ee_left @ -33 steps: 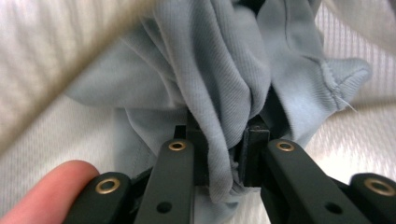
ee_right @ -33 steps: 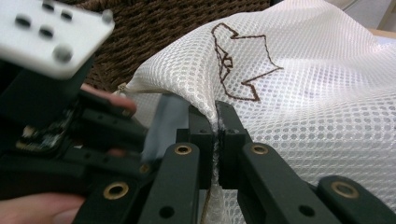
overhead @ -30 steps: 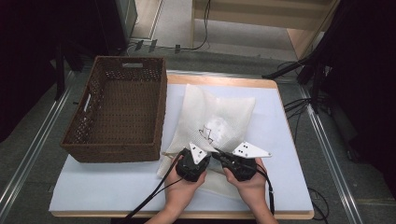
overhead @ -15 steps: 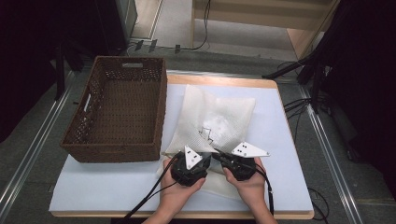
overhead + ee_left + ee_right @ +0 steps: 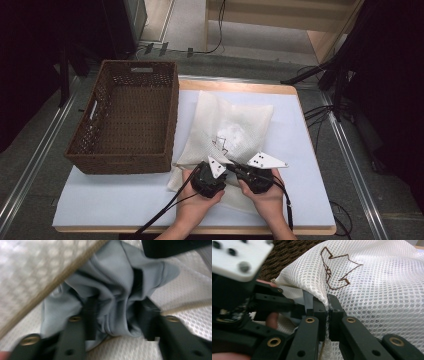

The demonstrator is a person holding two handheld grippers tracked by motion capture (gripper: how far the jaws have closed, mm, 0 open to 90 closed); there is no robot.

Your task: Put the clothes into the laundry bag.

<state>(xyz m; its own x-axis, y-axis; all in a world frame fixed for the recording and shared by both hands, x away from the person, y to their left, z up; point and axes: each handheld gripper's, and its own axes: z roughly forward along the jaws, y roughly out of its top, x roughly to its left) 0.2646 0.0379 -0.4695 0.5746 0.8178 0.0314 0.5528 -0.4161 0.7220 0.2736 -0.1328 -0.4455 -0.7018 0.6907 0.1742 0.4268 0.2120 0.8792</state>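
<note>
A white mesh bag (image 5: 230, 130) with a brown outline drawing lies on the table, its mouth towards the person. My right gripper (image 5: 328, 307) is shut on the bag's mesh edge (image 5: 374, 285) and holds it up. My left gripper (image 5: 116, 312) is at the bag's mouth, just left of the right one. A bunched grey-blue cloth (image 5: 112, 285) sits between its jaws. Those jaws have just been closing, and the pads press on the cloth. From above, both grippers (image 5: 227, 170) meet at the bag's near edge, and the cloth is hidden under them.
A brown wicker basket (image 5: 122, 162) stands to the left of the bag, close to its edge. The table (image 5: 300, 165) has a pale blue-white top, with free room to the right of the bag. Cables trail from both grippers towards the person.
The left gripper has shifted a little at the bag's mouth, first back and then to the right. The right hand has stayed put.
</note>
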